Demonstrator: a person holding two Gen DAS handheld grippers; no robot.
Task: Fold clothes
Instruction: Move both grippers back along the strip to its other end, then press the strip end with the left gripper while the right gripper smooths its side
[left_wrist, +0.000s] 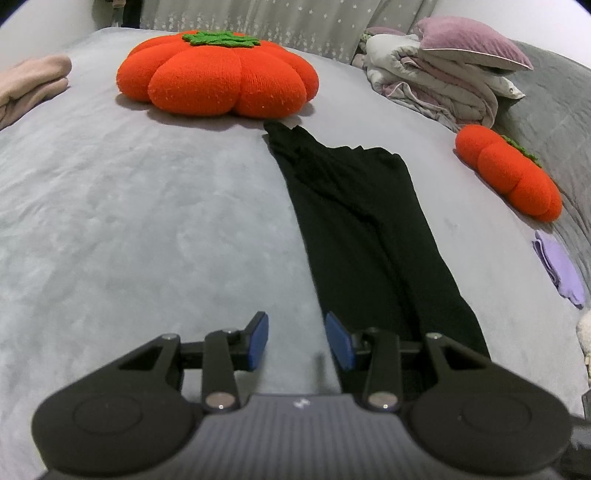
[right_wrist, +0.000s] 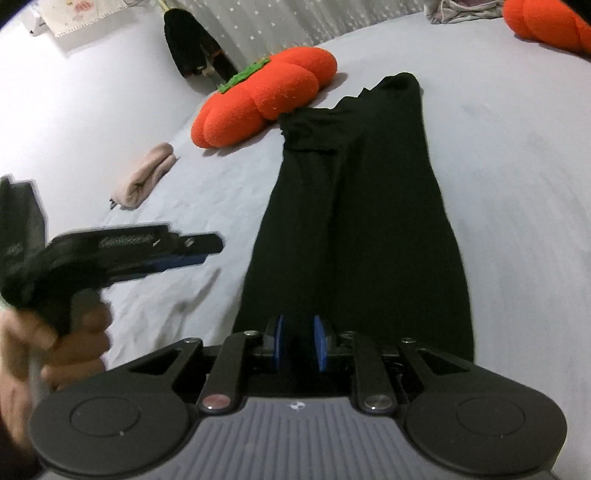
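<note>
- black garment (left_wrist: 354, 221) laid flat and long on grey bed (left_wrist: 129, 221), folded lengthwise into a narrow strip, far end just beside big orange pumpkin cushion (left_wrist: 218, 74).
- near end of garment runs under both grippers.
- left gripper (left_wrist: 297, 341): jaws partly open, nothing between the blue pads; right-hand pad sits over garment's left edge, left-hand pad over bare bed. contact with cloth not clear.
- right gripper (right_wrist: 299, 341): jaws slightly apart, narrow gap, above the garment's near end; cannot tell whether any fabric is pinched, no cloth seen lifted between pads.
- right wrist view: left gripper at far left, blurred, held by a hand (right_wrist: 55, 350), just off garment's left edge.
- second, smaller pumpkin cushion (left_wrist: 509, 173) to garment's right, well apart.
- pile of folded bedding with purple pillow (left_wrist: 443, 74) at far right corner.
- pink folded cloth (right_wrist: 146, 179) on bed to the left, well apart from garment.
- small lilac cloth (left_wrist: 559, 269) at right edge.
</note>
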